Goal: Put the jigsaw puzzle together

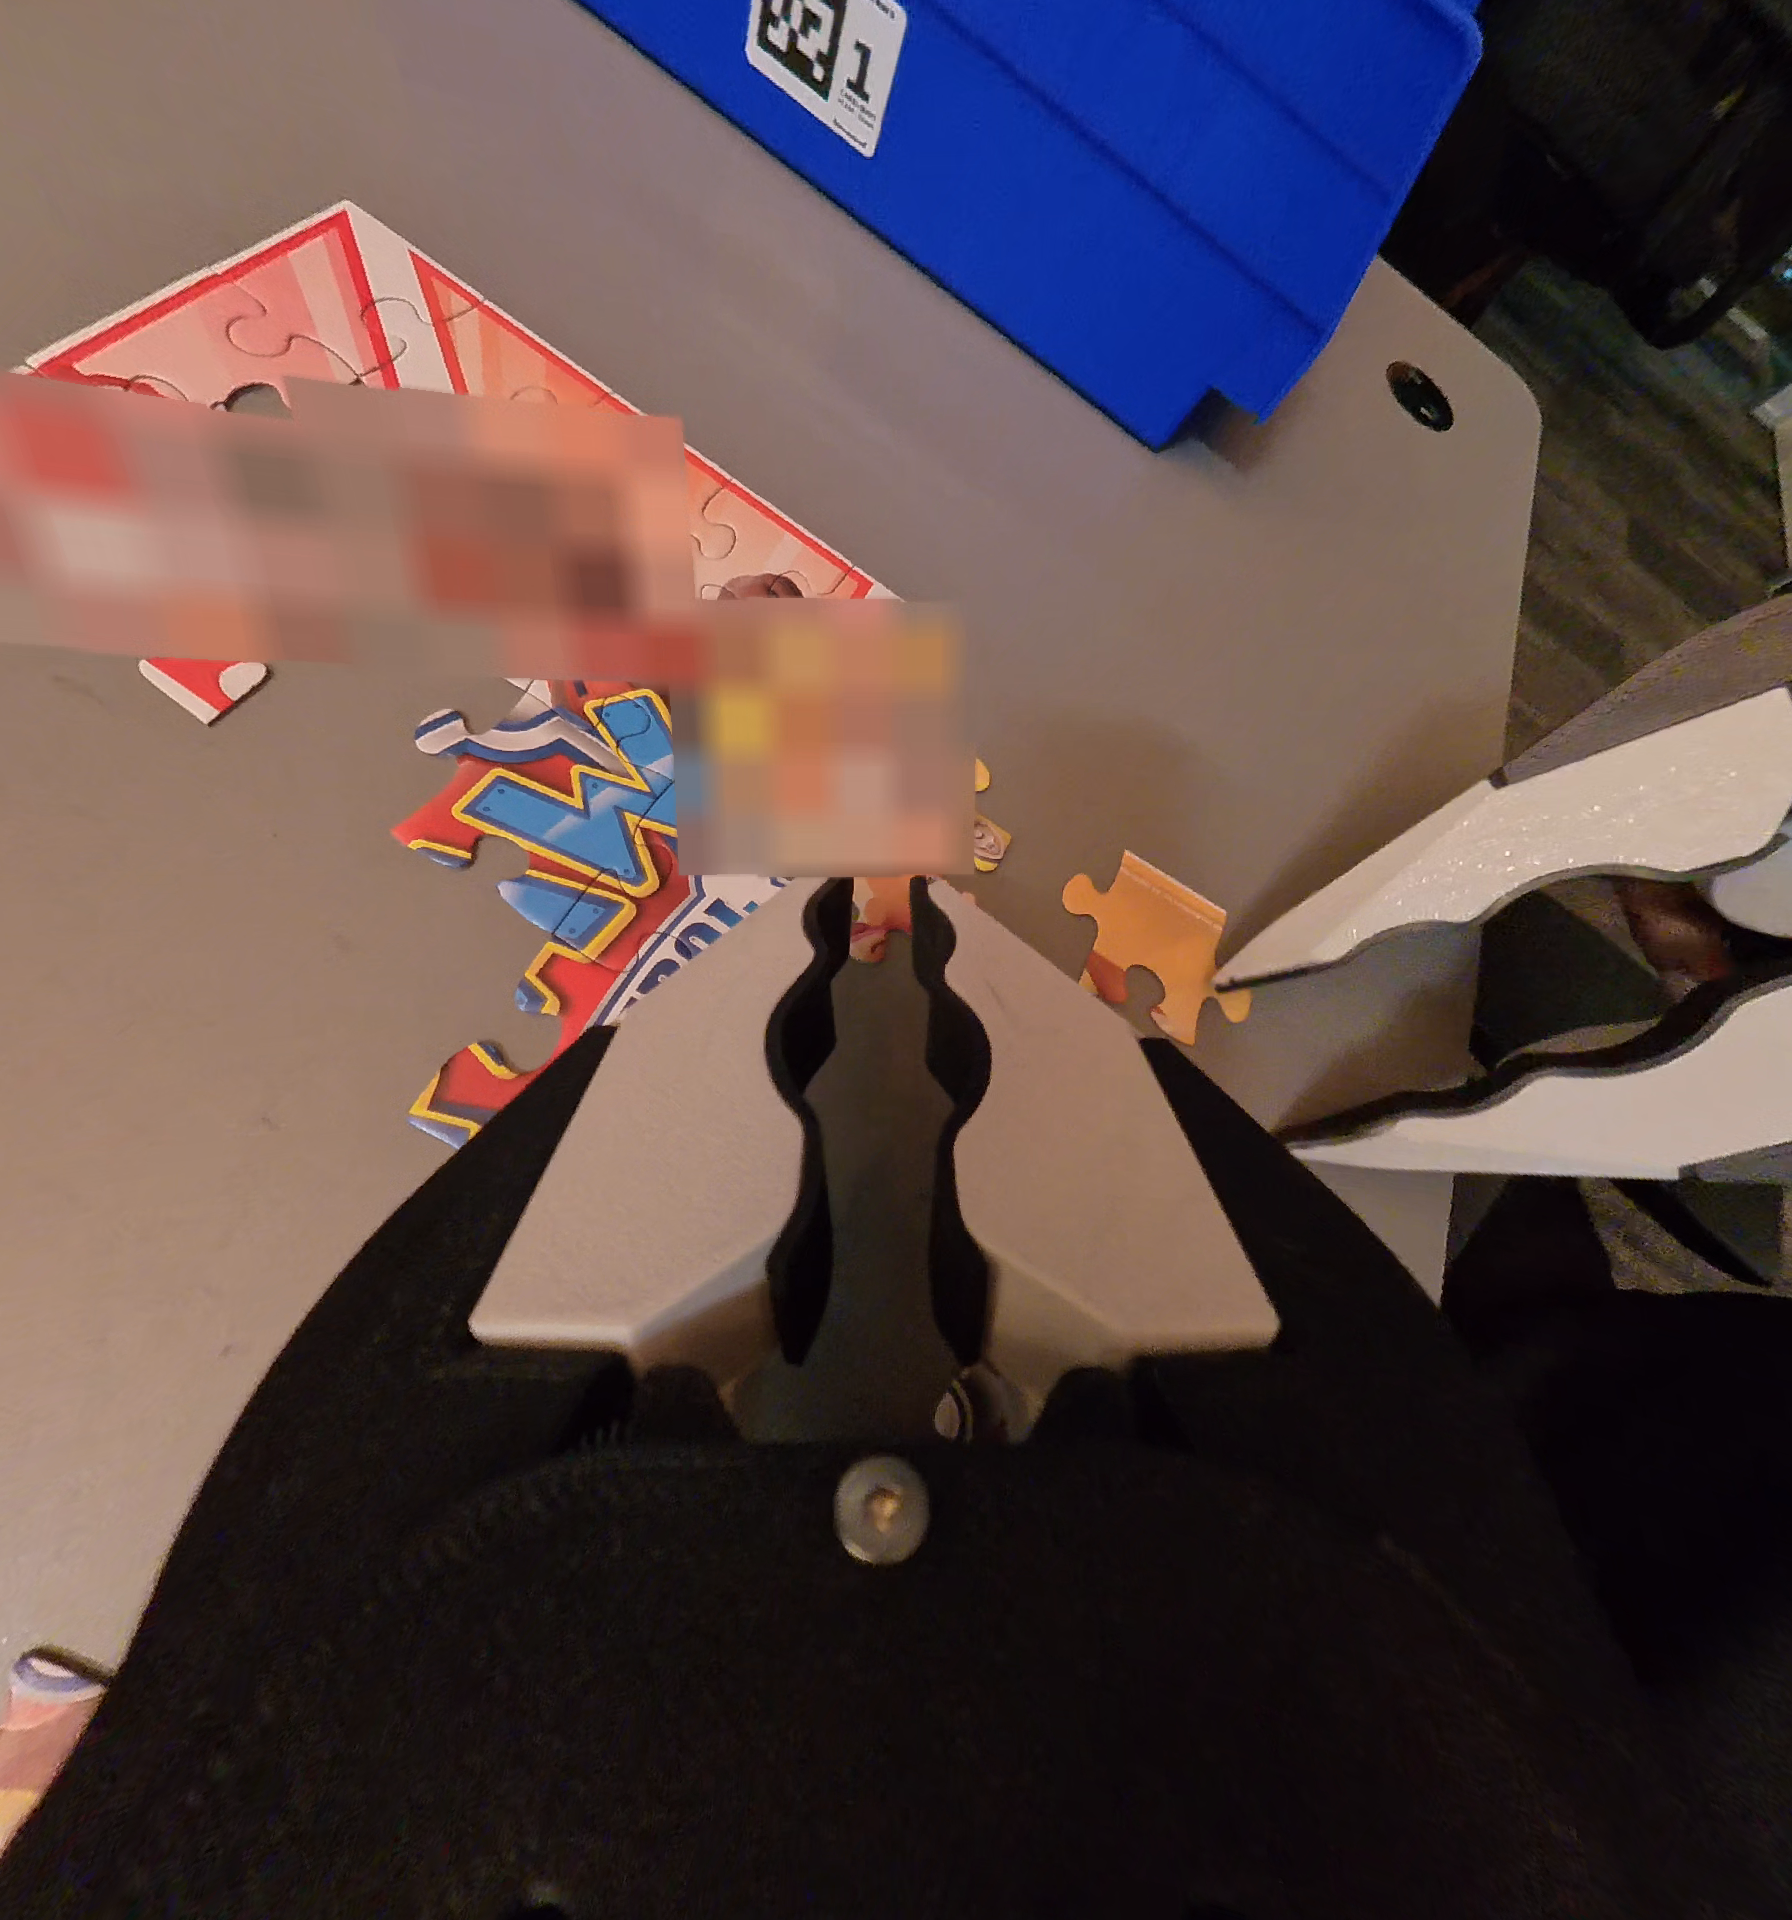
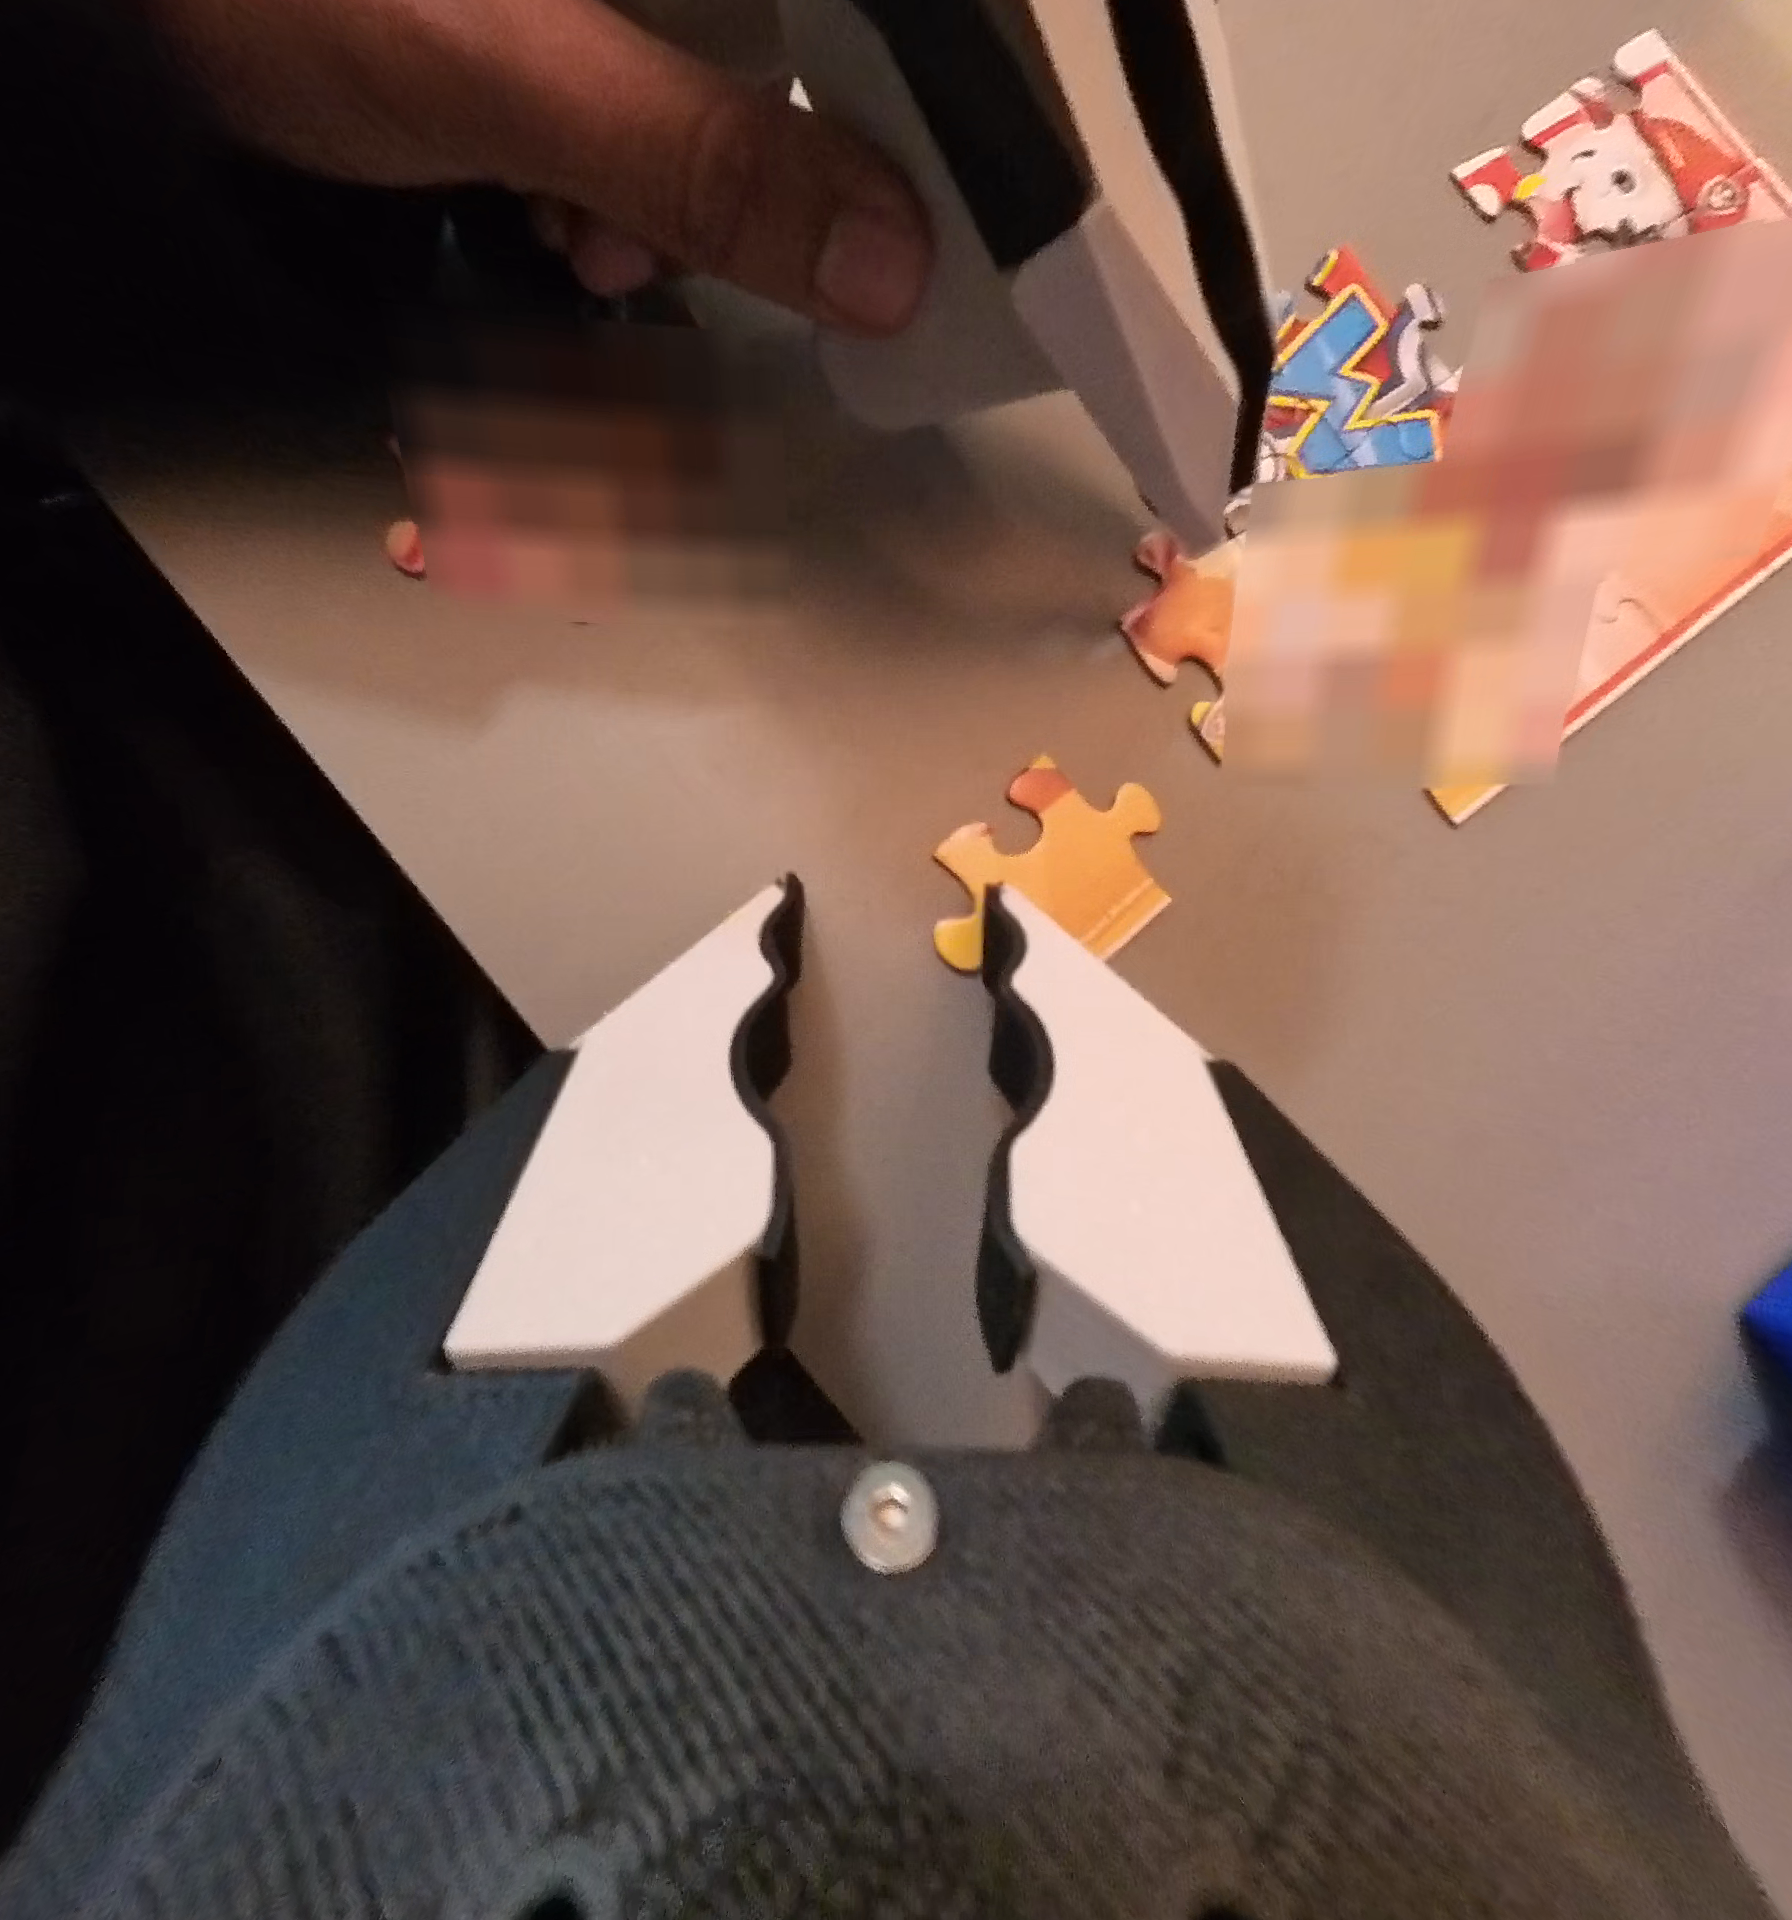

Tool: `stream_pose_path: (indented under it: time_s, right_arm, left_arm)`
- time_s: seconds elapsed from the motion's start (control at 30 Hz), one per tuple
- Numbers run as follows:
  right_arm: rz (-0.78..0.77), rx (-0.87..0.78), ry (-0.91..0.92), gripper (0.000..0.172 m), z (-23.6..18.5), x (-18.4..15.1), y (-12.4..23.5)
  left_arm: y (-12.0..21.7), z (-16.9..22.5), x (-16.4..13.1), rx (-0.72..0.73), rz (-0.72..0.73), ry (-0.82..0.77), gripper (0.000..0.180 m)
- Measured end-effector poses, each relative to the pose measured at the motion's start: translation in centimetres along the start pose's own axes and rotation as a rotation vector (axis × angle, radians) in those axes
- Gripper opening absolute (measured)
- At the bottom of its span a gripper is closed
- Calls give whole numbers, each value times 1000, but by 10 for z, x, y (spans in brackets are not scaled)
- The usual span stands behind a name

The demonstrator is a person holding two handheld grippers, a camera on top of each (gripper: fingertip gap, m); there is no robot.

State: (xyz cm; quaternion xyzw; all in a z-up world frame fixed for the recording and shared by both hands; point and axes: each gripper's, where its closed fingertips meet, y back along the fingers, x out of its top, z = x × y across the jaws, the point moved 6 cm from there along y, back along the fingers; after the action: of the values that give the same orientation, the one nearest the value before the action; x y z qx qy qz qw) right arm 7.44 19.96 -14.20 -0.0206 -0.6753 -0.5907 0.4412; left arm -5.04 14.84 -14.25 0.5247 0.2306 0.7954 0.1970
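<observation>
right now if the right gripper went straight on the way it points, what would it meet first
Probably bare grey table: the open right gripper has only tabletop between its fingers. The loose orange jigsaw piece lies just right of that line, by one fingertip. Depth is unclear.

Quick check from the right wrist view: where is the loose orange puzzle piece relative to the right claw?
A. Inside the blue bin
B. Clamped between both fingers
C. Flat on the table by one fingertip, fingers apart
C: the orange puzzle piece lies flat on the grey table beside one fingertip of the right claw, whose fingers stand apart over bare table.
</observation>
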Motion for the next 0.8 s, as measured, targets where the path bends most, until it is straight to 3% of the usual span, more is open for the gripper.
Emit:
stream_pose_path:
  time_s: [0.1, 0.2, 0.3, 0.33, 0.43, 0.5, 0.53, 0.7, 0.8]
  right_arm:
    - [40, -17, -14, 47, 4, -2, 1]
    - [120, 91, -144, 52, 2, -6, -1]
    - [140, 202, -229, 38, -10, -12, 6]
    - [124, 239, -227, 24, -19, -16, 8]
    - [112, 279, -193, 11, -43, -23, 16]
    - [95, 214, -141, 18, -46, -27, 21]
    - [95, 155, -115, 29, -43, -28, 23]
    - [211, 93, -136, 34, -32, -24, 34]
    - [274, 91, -183, 35, -23, -25, 41]
  left_arm:
    - [1, 1, 1, -15, 12, 4, 8]
    - [8, 12, 7, -46, 95, -79, 4]
    - [27, 31, 13, -71, 235, -150, 4]
    - [30, 37, 10, -73, 233, -161, 7]
    - [24, 48, -12, -79, 97, -155, 19]
    - [14, 56, -25, -98, 10, -151, 24]
    - [10, 58, -27, -90, -18, -152, 25]
    - [-4, 64, -10, 15, 56, -203, 55]
    - [-16, 60, -20, 48, -93, -257, 58]
